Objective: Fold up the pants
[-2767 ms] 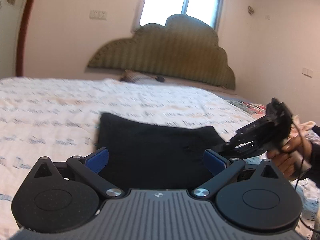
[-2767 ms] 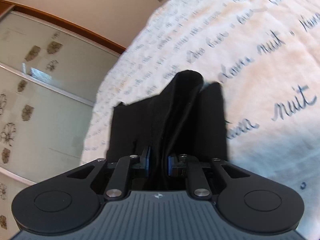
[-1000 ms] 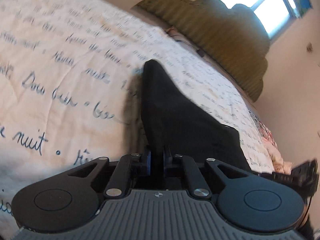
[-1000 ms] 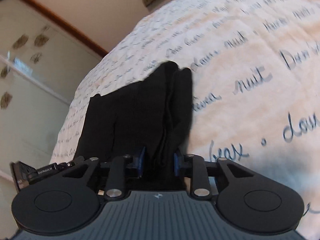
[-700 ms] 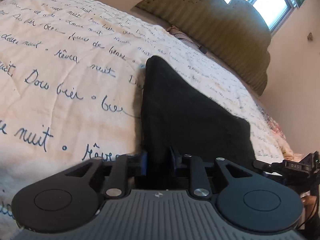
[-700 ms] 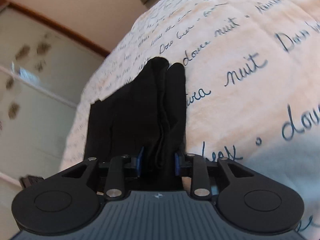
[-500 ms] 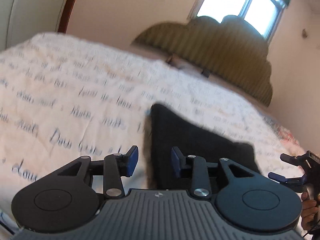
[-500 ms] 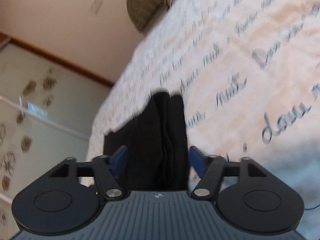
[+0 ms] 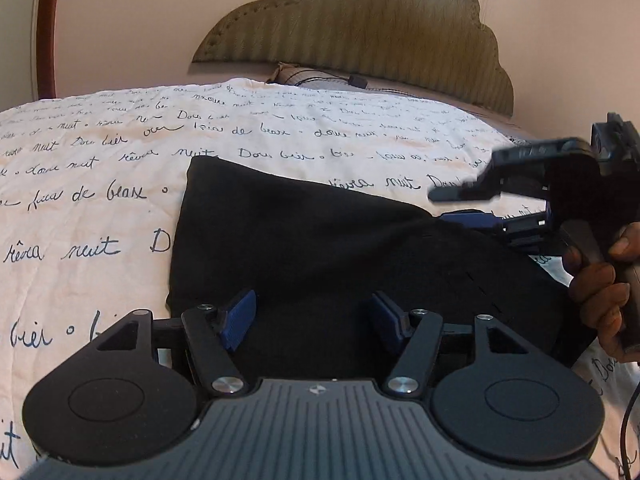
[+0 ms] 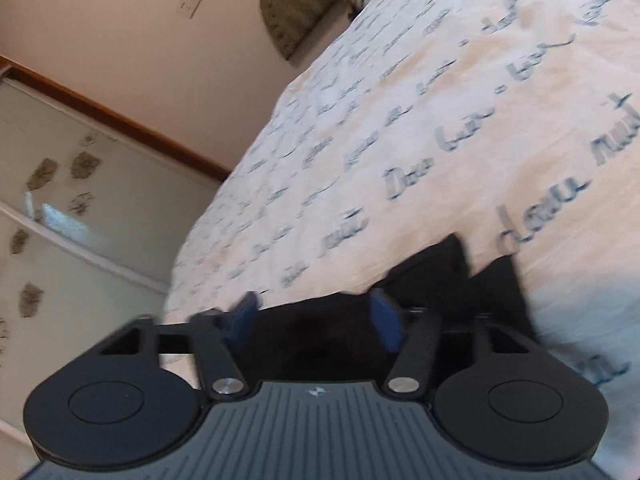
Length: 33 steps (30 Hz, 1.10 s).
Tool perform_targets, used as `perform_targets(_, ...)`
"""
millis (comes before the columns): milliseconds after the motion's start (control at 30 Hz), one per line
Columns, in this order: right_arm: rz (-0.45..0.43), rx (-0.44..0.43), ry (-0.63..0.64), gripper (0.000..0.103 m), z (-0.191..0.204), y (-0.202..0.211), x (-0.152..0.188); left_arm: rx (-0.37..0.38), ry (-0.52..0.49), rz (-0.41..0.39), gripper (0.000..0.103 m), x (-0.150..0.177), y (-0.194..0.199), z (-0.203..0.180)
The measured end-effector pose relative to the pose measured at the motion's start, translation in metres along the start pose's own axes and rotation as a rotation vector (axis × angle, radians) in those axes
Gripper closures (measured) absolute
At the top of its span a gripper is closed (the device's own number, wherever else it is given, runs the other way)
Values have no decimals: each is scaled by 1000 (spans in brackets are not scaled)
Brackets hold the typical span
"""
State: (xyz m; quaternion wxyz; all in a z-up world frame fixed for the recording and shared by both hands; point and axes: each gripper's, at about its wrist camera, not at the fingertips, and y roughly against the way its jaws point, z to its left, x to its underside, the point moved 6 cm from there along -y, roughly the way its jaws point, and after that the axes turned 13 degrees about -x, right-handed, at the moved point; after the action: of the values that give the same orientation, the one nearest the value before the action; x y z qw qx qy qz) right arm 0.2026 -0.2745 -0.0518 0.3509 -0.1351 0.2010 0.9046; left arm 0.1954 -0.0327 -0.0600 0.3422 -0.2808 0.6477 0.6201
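Observation:
The black pants (image 9: pixel 320 248) lie folded in a flat stack on the white bedspread (image 9: pixel 100 168) with blue script. My left gripper (image 9: pixel 314 322) is open and empty, just above the near edge of the pants. My right gripper (image 10: pixel 316 320) is open and empty above the pants' right end (image 10: pixel 452 280). It also shows in the left wrist view (image 9: pixel 472 204), held by a hand at the right of the pants, jaws apart.
A padded olive headboard (image 9: pixel 360 32) and a pillow (image 9: pixel 304 76) are at the far end of the bed. A wardrobe with patterned glass doors (image 10: pixel 60 208) stands beyond the bed's left side.
Both grippers opened and let go of the pants, then lifted and drew back. The pants now lie flat on the bed.

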Motion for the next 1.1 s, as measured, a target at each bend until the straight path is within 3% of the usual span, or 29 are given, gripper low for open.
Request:
perform_targets(33,-4,29,-17,79,-5,2,1,0,0,2,35,0,0,0)
perform_targets(133,-24,-25,-29,84,-14,8,5,-7,-12,-5,34,-4,-1,-2)
perform_targets(267,-49,-2,-45,81,4,26,10,-22,22,9,35,-8,16,6)
perform_targets(367,-68,-25,83,76,37,51,32,-14,46,14,29,-3,33,11)
perform_targets(400,-69,-10,138,68,45,56,43,-11,40,15,28,0,34,10)
perform_targets(433,-60,29,196,47,51,58,53,-14,28,11,27,3,36,9)
perform_targets(500,-53,142,326,27,53,59,73,-29,-10,-12,24,10,33,4)
perform_targets(667,-91,209,566,27,45,51,105,-57,-54,-51,16,16,29,-7)
perform_targets(867,-45,284,578,22,64,49,100,-50,-44,-54,16,17,30,-4)
perform_targets(1000,-63,206,597,22,92,51,97,-52,-47,-56,16,17,29,-4)
perform_targets(1100,0,294,642,22,86,29,96,-46,-40,-58,15,17,29,-3)
